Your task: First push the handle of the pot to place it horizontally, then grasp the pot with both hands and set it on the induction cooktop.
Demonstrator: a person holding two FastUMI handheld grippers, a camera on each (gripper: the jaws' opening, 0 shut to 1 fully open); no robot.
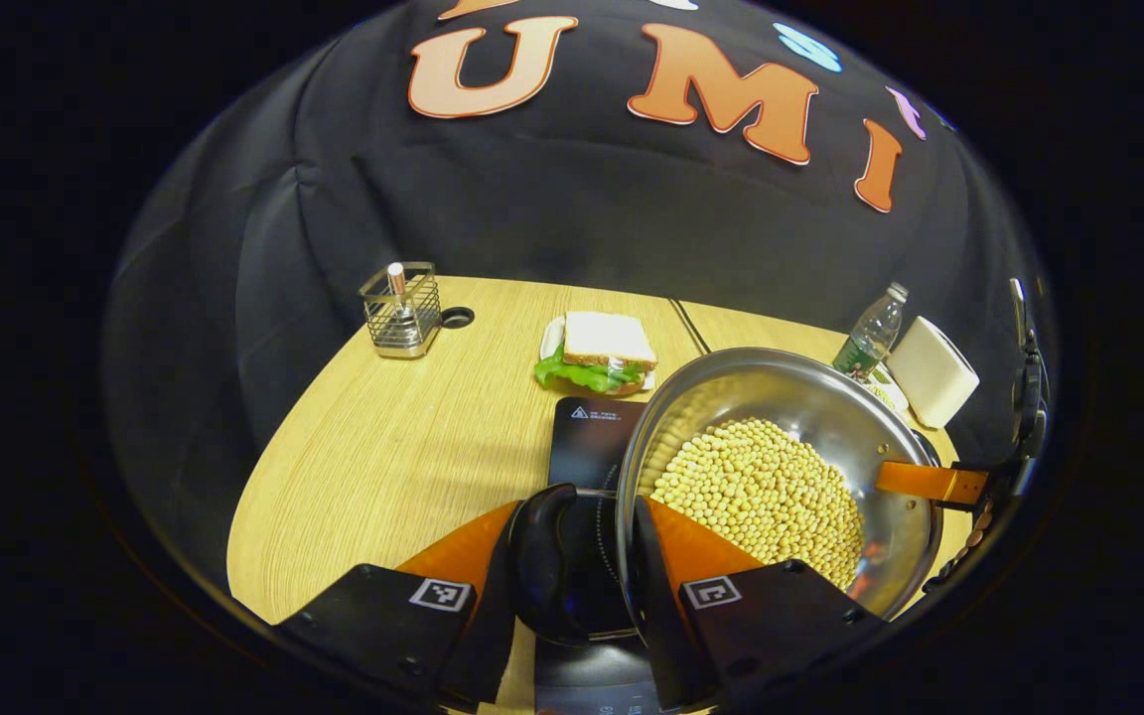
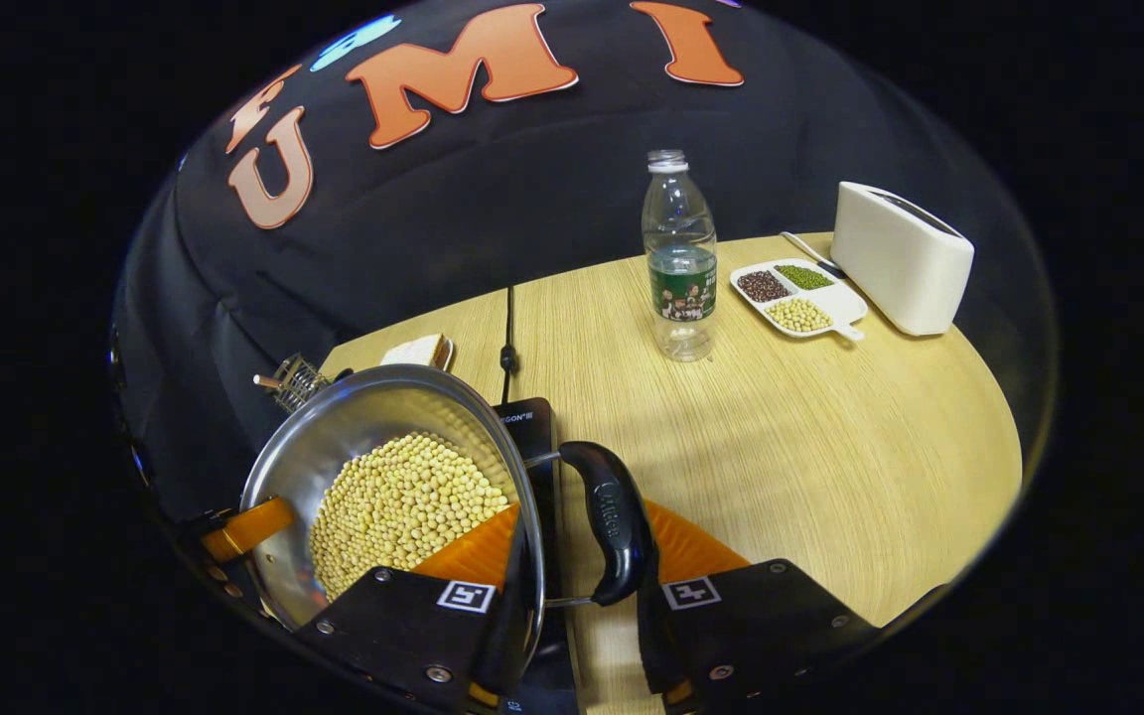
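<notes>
My left gripper (image 1: 587,556) and right gripper (image 2: 577,556) are each clamping a side handle and rim of the pot (image 1: 781,447), hovering over the induction cooktop (image 1: 592,442); uneven lowering is risking spilling beans (image 2: 398,506).

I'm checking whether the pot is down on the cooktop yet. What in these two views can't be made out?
- Pot base against the induction cooktop: left gripper view, hidden by the pot's wall and the left gripper.
- Cooktop surface: right gripper view, mostly covered by the pot; a corner shows.
- Pot bottom: hidden under the soybeans.
- Right gripper finger contact on the handle: unclear.
- Rack: cut by the rim.
</notes>
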